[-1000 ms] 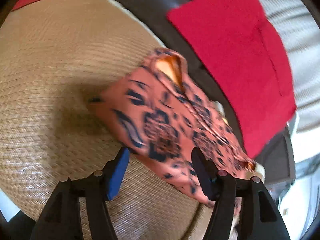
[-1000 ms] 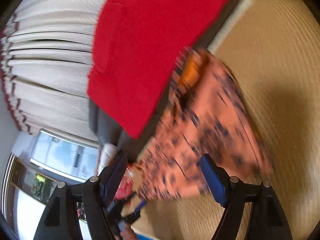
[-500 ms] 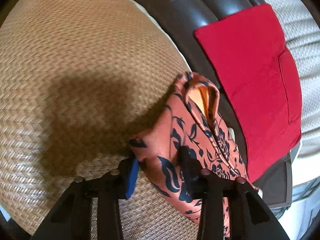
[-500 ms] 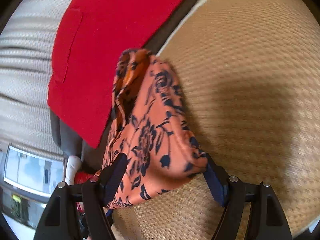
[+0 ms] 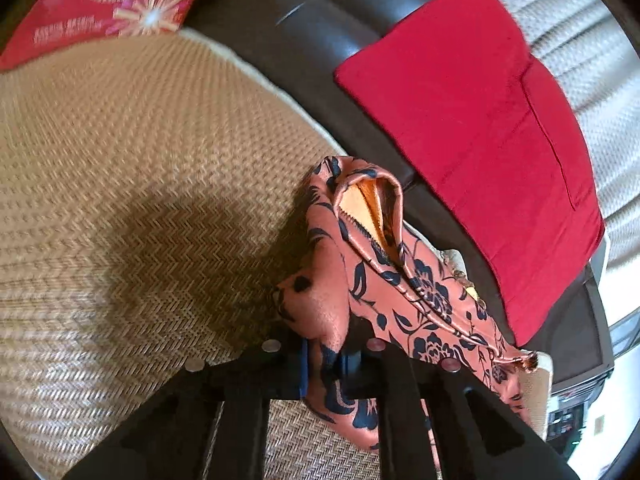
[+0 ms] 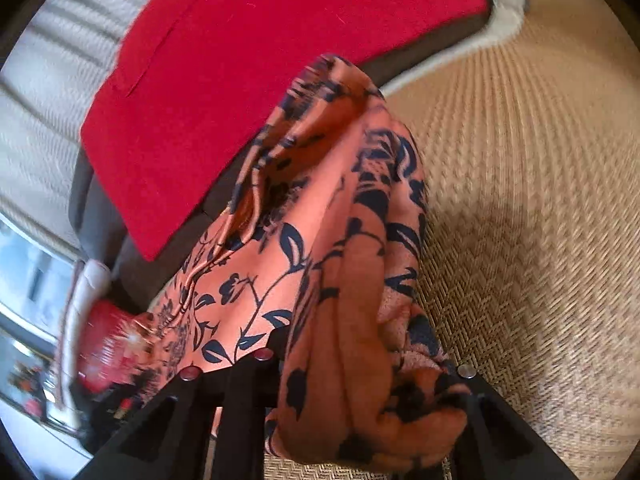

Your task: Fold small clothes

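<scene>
left gripper (image 5: 324,364): we see its jaws nearly together, pinching a fold of the orange floral garment (image 5: 384,280).
right gripper (image 6: 360,392): jaws closing, cloth (image 6: 320,260) bunched between them, pads buried in it.
garment: we read it as raised between the 2 grippers above the woven mat (image 5: 140,200), beside the red cloth (image 5: 480,120) on the dark sofa back (image 5: 320,40).

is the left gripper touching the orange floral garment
Touching. In the left wrist view the left gripper has its jaws closed on a fold of the orange floral garment, with the cloth pinched between the blue pad and the other finger.
</scene>
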Demonstrator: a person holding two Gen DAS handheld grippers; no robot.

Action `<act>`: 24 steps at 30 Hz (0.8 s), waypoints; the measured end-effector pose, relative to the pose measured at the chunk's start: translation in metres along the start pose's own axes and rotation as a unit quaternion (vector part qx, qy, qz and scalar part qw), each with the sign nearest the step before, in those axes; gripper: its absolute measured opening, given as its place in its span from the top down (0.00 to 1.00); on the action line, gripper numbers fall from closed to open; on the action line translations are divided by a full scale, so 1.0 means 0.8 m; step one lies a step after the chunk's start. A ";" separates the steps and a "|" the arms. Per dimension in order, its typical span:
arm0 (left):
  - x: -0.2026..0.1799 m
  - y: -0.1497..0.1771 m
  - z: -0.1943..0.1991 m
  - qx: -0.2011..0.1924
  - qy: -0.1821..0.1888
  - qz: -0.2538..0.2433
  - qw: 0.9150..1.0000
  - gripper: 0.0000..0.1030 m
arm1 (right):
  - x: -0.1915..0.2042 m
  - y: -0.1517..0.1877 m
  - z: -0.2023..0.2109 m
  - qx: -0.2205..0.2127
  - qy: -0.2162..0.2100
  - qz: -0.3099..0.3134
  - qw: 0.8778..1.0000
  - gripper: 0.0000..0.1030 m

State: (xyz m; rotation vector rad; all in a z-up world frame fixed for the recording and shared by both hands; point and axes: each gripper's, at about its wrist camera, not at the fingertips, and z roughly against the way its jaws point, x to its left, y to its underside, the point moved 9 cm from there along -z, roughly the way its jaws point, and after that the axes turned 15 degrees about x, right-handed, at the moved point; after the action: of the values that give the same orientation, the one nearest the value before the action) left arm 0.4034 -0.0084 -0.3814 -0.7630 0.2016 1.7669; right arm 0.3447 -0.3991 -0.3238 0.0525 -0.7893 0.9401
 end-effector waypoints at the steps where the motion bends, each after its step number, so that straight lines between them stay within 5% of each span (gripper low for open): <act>1: -0.007 0.003 0.007 -0.007 -0.003 -0.008 1.000 0.90 | 0.006 0.000 0.007 -0.014 0.003 0.011 1.000 0.82; 8: -0.021 0.042 0.063 -0.026 -0.020 -0.059 0.998 0.90 | 0.015 0.039 0.057 -0.046 0.021 0.058 0.997 0.83; 12: 0.012 0.075 0.070 0.015 -0.048 -0.081 0.995 0.88 | -0.013 0.072 0.069 -0.020 0.021 0.039 0.999 0.82; 16: 0.054 0.097 0.078 0.053 -0.023 -0.036 0.998 0.79 | -0.055 0.099 0.070 0.030 0.001 -0.024 0.999 0.71; 18: 0.062 0.092 0.091 0.035 -0.028 -0.027 0.999 0.76 | -0.062 0.100 0.081 0.026 -0.015 -0.044 0.999 0.69; 21: 0.061 0.068 0.134 -0.045 -0.074 -0.041 0.995 0.75 | -0.074 0.097 0.112 -0.010 -0.002 -0.048 0.999 0.61; 22: 0.055 0.061 0.148 -0.071 -0.084 -0.053 0.993 0.75 | -0.077 0.096 0.122 -0.027 0.012 -0.048 0.998 0.49; 24: 0.038 0.058 0.160 -0.099 -0.087 -0.082 0.988 0.73 | -0.087 0.089 0.161 -0.096 0.069 -0.047 0.992 0.47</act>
State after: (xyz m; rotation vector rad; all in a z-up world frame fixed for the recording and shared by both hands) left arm 0.3066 0.0636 -0.3114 -0.7403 -0.1531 1.7005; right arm 0.1935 -0.4521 -0.2947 -0.1400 -0.7396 0.7667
